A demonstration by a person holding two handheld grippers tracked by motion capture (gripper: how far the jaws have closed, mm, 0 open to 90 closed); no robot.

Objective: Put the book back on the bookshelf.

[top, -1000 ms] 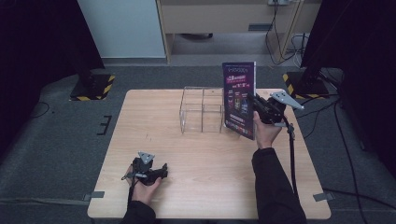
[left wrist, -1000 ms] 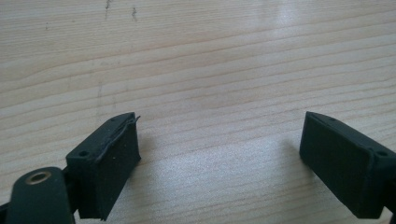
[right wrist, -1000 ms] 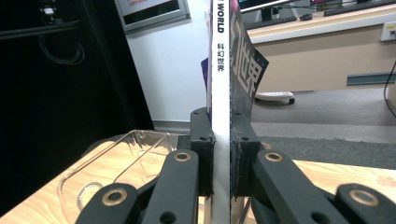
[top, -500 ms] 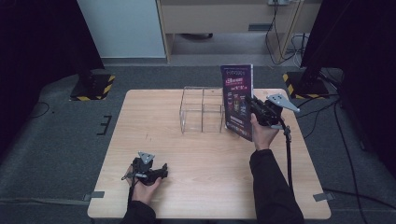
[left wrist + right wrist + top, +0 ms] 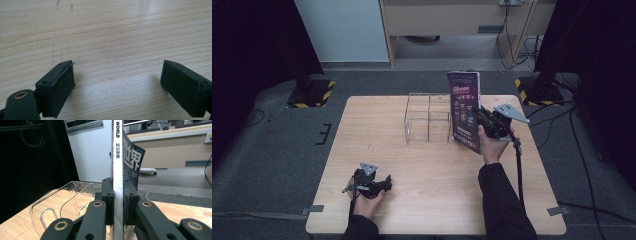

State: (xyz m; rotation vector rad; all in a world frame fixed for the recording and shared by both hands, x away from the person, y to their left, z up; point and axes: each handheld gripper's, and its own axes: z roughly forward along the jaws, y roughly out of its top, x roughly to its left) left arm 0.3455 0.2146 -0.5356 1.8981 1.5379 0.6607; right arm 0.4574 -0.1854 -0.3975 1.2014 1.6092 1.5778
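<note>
A dark magazine (image 5: 466,111) with purple print stands upright at the right of a clear plastic rack (image 5: 428,118). My right gripper (image 5: 484,121) is shut on its spine edge. In the right gripper view the white spine (image 5: 118,170) rises straight up between the two black jaws, with the clear rack (image 5: 62,202) behind and to the left. My left gripper (image 5: 382,184) rests low on the table (image 5: 422,170) near its front left, open. In the left gripper view its fingers (image 5: 58,87) stand wide apart over bare wood with nothing between them.
The wooden table sits on grey carpet. Beyond it are a white panel (image 5: 339,30), a wooden desk (image 5: 462,17) and black stands with yellow-striped bases (image 5: 312,92). A cable (image 5: 518,165) trails from my right gripper down along the forearm.
My right gripper has carried the upright magazine slightly left, closer to the clear rack's right side. The left gripper has stayed in place.
</note>
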